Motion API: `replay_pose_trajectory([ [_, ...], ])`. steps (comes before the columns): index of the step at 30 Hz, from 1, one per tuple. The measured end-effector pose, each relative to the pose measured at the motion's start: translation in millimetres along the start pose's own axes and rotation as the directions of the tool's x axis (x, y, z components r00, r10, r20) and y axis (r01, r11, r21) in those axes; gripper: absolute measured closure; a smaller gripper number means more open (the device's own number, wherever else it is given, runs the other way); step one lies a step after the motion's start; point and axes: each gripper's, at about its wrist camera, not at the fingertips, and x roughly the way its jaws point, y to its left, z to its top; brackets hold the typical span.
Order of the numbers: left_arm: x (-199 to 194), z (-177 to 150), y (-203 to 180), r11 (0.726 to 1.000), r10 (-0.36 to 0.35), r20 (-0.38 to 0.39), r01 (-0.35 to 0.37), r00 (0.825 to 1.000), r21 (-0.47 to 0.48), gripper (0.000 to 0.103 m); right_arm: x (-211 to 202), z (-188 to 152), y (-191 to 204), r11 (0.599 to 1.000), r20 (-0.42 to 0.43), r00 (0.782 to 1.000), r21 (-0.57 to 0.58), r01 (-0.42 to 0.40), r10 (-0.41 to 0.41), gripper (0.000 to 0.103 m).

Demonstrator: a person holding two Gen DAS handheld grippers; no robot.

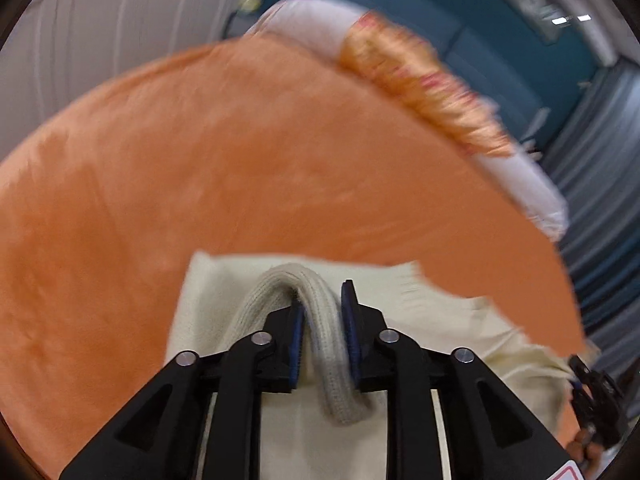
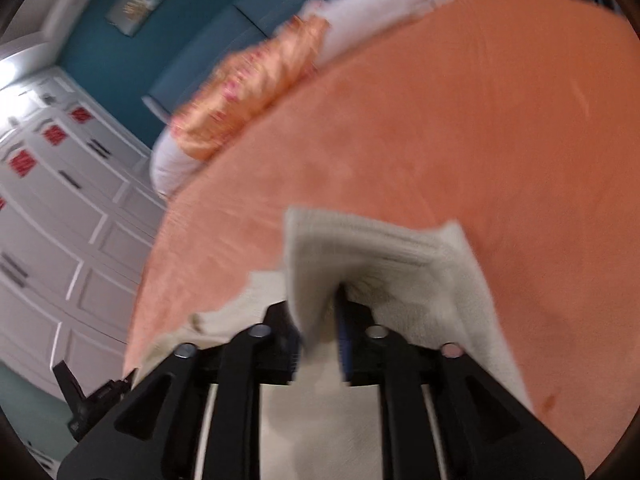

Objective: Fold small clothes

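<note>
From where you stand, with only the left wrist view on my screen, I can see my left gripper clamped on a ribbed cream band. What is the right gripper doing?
Observer: The right gripper is shut on a flap of the same cream garment, lifted off the orange bedspread.
Operator: Anything off to its side?
Observer: White paneled cabinets with red patches stand past the bed's edge.
Operator: And the left gripper, seen from there?
Observer: The left gripper shows only partly at the frame's lower left, beside the garment's edge.

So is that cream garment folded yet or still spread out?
Not neatly folded: both the left gripper and right gripper pinch bunched edges of the cream garment.
</note>
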Motion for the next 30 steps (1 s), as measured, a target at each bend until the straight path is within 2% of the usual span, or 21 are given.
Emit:
replay_pose_trajectory([
  [1, -22.3, 0.1, -7.3, 0.999, -0.010, 0.037, 0.009, 0.999, 0.033, 0.058, -16.8, -2.4, 7.0, 1.000, 0.052, 0.999, -0.030, -0.005, 0.006, 0.044],
  [2, -37.4, -0.9, -12.8, 0.998, 0.024, 0.081, -0.028, 0.996, 0.048, 0.041, -32.0, -6.0, 13.8, 0.998, 0.092, 0.995, -0.062, -0.016, 0.022, 0.039],
  [3, -54.1, -3.1, -16.7, 0.996, 0.061, 0.142, -0.070, 0.988, 0.054, 0.029, -41.2, -10.0, 20.2, 0.996, 0.099, 0.994, -0.090, -0.027, 0.036, 0.039],
  [4, -71.7, -7.1, -20.6, 0.995, 0.067, 0.208, -0.081, 0.976, 0.061, 0.029, -45.5, -16.7, 28.4, 0.992, 0.065, 0.997, -0.119, -0.042, 0.050, 0.041],
  [5, -85.8, -12.0, -25.8, 0.994, 0.053, 0.237, -0.074, 0.970, 0.082, 0.029, -45.0, -26.6, 35.7, 0.988, 0.012, 0.997, -0.137, -0.071, 0.074, 0.049],
  [7, -93.1, -23.2, -38.0, 0.990, 0.033, 0.198, -0.059, 0.980, 0.125, 0.029, -37.3, -52.5, 50.6, 0.978, -0.110, 0.988, -0.169, -0.125, 0.107, 0.062],
  [8, -90.2, -32.8, -45.7, 0.987, 0.009, 0.153, -0.033, 0.988, 0.156, 0.029, -33.0, -70.3, 60.5, 0.967, -0.168, 0.978, -0.202, -0.154, 0.120, 0.075],
  [10, -77.3, -57.5, -61.8, 0.974, -0.016, 0.055, 0.003, 0.998, 0.226, 0.033, -26.0, -106.0, 78.5, 0.944, -0.256, 0.960, -0.273, -0.186, 0.116, 0.087],
  [11, -66.6, -73.4, -69.3, 0.964, -0.001, 0.003, 0.000, 1.000, 0.265, 0.037, -21.2, -123.3, 86.2, 0.933, -0.294, 0.950, -0.302, -0.197, 0.105, 0.090],
  [12, -56.4, -86.9, -73.3, 0.955, 0.025, -0.036, -0.013, 0.999, 0.296, 0.046, -17.7, -134.3, 90.5, 0.926, -0.321, 0.942, -0.315, -0.209, 0.103, 0.092],
  [13, -44.8, -100.3, -75.6, 0.946, 0.054, -0.075, -0.027, 0.996, 0.322, 0.056, -10.8, -150.1, 94.7, 0.916, -0.364, 0.927, -0.333, -0.223, 0.093, 0.094],
  [15, -19.0, -124.9, -68.2, 0.937, 0.143, -0.160, -0.082, 0.977, 0.339, 0.068, -3.7, -165.6, 95.8, 0.902, -0.391, 0.920, -0.388, -0.187, 0.023, 0.094],
  [16, -13.6, -129.8, -60.5, 0.939, 0.164, -0.179, -0.098, 0.970, 0.330, 0.071, -2.3, -170.7, 89.4, 0.895, -0.396, 0.918, -0.418, -0.157, -0.024, 0.094],
  [18, -16.3, -135.9, -42.6, 0.948, 0.160, -0.174, -0.102, 0.972, 0.301, 0.073, -8.3, -169.7, 72.7, 0.902, -0.391, 0.918, -0.418, -0.105, -0.074, 0.097],
  [20, -22.8, -136.1, -26.0, 0.949, 0.182, -0.185, -0.123, 0.966, 0.291, 0.077, -21.2, -158.6, 39.4, 0.934, -0.391, 0.916, -0.354, -0.055, -0.094, 0.098],
  [22, -28.3, -138.4, -10.6, 0.951, 0.201, -0.196, -0.142, 0.960, 0.276, 0.087, -33.2, -147.8, 9.3, 0.960, -0.398, 0.911, -0.278, -0.010, -0.106, 0.103],
  [25, -42.9, -134.0, 15.0, 0.985, 0.120, -0.227, -0.088, 0.966, 0.148, 0.091, -47.8, -130.0, -20.0, 0.985, -0.398, 0.910, -0.162, 0.054, -0.115, 0.103],
  [27, -53.3, -125.6, 21.2, 0.992, 0.112, -0.218, -0.094, 0.969, 0.088, 0.093, -61.8, -122.2, -22.4, 0.982, -0.357, 0.923, -0.166, 0.087, -0.142, 0.100],
  [30, -70.5, -107.3, 15.2, 0.993, 0.099, -0.157, -0.088, 0.983, 0.075, 0.089, -74.2, -104.1, -18.1, 0.972, -0.282, 0.943, -0.203, 0.119, -0.175, 0.085],
])
